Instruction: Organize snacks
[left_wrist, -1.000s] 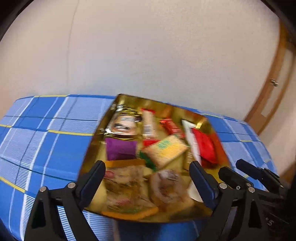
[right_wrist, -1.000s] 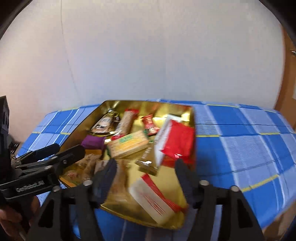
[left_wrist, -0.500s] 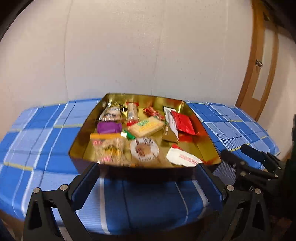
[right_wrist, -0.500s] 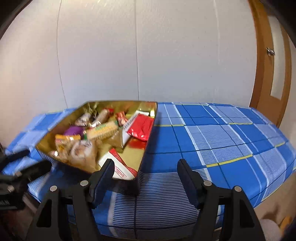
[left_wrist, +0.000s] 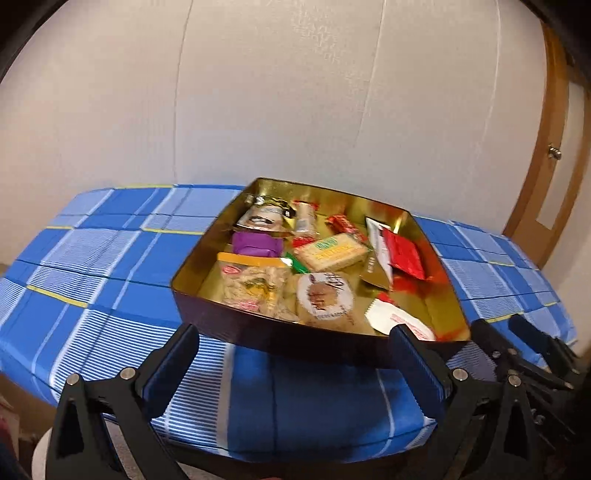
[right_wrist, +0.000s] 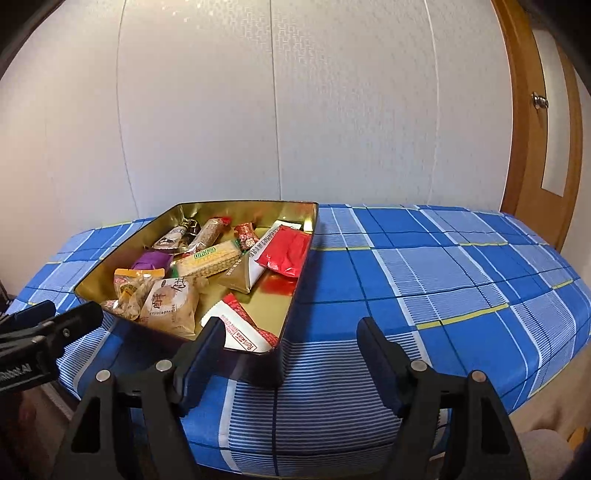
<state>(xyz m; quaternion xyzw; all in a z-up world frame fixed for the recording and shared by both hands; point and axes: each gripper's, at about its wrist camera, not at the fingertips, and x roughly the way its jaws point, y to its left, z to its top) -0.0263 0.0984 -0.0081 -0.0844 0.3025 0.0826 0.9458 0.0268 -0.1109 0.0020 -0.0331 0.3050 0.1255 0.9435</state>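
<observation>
On a blue-checked worktop (right_wrist: 424, 266), snacks (left_wrist: 332, 254) already lie gathered in a gold tin (left_wrist: 192, 269); left gripper (left_wrist: 295, 365) and right gripper (right_wrist: 291, 350), both spread and empty, hover before it, sorting apparently done.

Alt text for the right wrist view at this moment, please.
A gold tin full of wrapped snacks sits on a blue plaid tablecloth, left of centre. The open, empty right gripper points at the tin's near right corner; the left gripper enters from the left edge. Behind are a white wall and a wooden door.
</observation>
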